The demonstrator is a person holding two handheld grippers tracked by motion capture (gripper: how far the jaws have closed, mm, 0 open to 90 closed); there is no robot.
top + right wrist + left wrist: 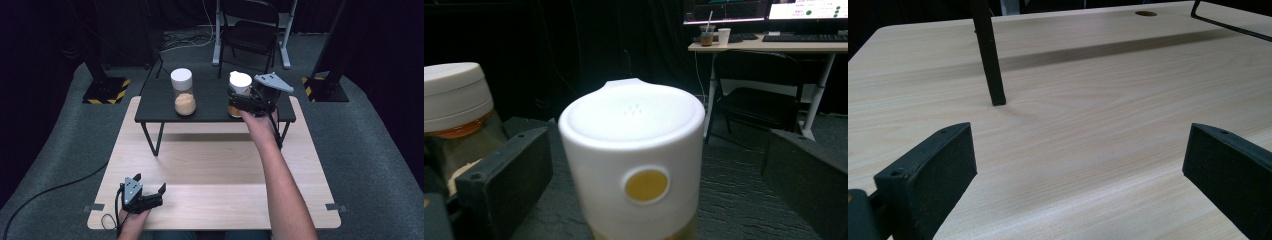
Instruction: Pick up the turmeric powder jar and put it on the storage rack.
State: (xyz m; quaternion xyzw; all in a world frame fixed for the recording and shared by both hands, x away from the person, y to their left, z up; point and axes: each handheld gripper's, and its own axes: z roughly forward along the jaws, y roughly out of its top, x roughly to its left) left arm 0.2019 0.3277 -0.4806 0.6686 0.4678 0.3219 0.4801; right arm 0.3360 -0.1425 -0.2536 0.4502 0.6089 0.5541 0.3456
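Two clear jars with white lids stand on a small black table [215, 111]. The left jar [183, 92] holds tan powder. The right jar [239, 85] sits between the jaws of my right gripper [240, 102], which reaches in from the right. In the right gripper view that jar's white lid [634, 150], marked with a yellow dot, stands between the wide-apart jaws of the right gripper [656, 165] with a gap on each side; the other jar [454, 95] is at the left. My left gripper [150, 181] rests open near the wooden table's front edge, nothing between the left gripper's [1080, 150] jaws.
The black table stands on a light wooden table [215, 170]; one of its thin legs [989, 60] rises ahead of the left gripper. A folding chair [250, 30] and two stand bases with yellow-black stripes [106, 91] [325, 89] sit on the dark floor behind.
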